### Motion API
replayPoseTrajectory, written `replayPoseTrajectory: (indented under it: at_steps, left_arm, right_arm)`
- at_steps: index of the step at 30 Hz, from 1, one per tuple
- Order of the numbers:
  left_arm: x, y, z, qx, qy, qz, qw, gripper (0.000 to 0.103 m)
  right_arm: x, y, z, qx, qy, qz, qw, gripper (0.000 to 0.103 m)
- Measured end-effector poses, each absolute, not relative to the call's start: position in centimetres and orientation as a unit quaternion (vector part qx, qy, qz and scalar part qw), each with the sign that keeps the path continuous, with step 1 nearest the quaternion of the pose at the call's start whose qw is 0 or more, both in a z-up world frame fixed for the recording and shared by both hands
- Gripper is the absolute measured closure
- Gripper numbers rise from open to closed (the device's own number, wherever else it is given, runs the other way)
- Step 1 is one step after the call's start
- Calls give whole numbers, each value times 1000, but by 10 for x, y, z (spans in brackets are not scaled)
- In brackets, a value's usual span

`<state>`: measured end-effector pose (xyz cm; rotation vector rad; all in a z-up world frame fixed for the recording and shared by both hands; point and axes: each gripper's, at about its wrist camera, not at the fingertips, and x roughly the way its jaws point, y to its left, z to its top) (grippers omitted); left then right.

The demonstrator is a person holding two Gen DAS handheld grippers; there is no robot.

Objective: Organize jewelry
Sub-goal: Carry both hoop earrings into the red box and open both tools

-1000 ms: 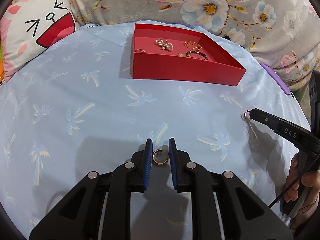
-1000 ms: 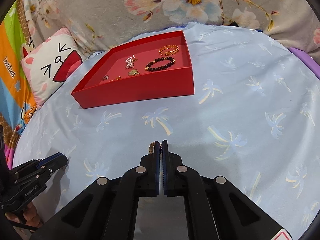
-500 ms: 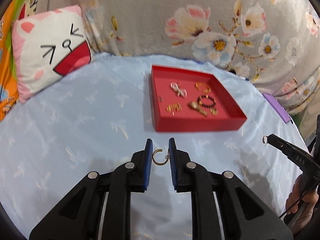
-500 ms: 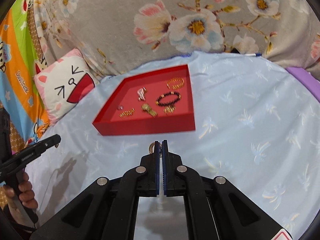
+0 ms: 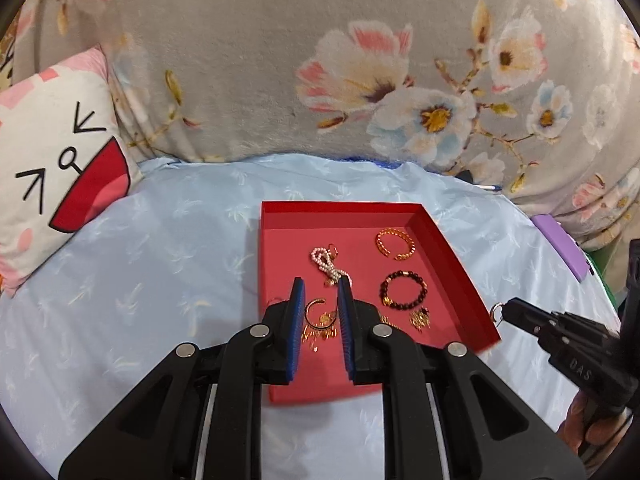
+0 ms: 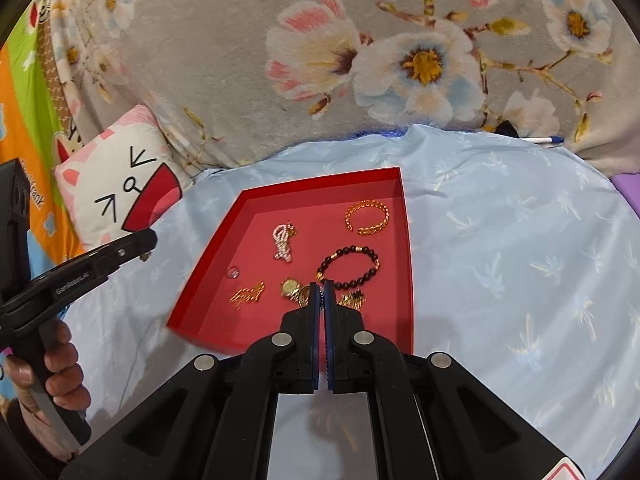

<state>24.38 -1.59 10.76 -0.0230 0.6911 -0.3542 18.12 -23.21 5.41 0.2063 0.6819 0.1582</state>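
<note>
A red tray (image 5: 340, 209) (image 6: 320, 182) lies on the pale blue sheet. It holds a pearl piece (image 5: 326, 261), a gold chain bracelet (image 5: 395, 245) (image 6: 367, 217), a dark bead bracelet (image 5: 403, 290) (image 6: 349, 265) and several small gold pieces. My left gripper (image 5: 320, 286) hangs over the tray's near end, shut on a gold hoop earring (image 5: 314, 312); the same gripper (image 6: 142, 242) shows left of the tray in the right wrist view. My right gripper (image 6: 322, 282) (image 5: 507, 312) is shut on a small gold ring (image 6: 305, 295) (image 5: 496, 312), by the tray's near right corner.
A cat-face pillow (image 5: 60, 168) (image 6: 120, 196) sits at the left. A grey floral blanket (image 5: 360, 80) rises behind the tray. A purple object (image 5: 560, 244) and a pen (image 6: 546, 139) lie at the right. A hand (image 6: 60, 376) grips the left tool.
Both grippers have lifted off the sheet with their pieces and travelled forward to the red tray, which now lies under their tips. The jaws look unchanged.
</note>
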Motion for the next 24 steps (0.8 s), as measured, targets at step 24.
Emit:
replayPoseTrajectory:
  at_steps: [24]
  left_arm:
    - [324, -46, 43, -14, 389, -147, 909, 86]
  right_arm:
    - [268, -196, -1, 98, 369, 105, 918, 97]
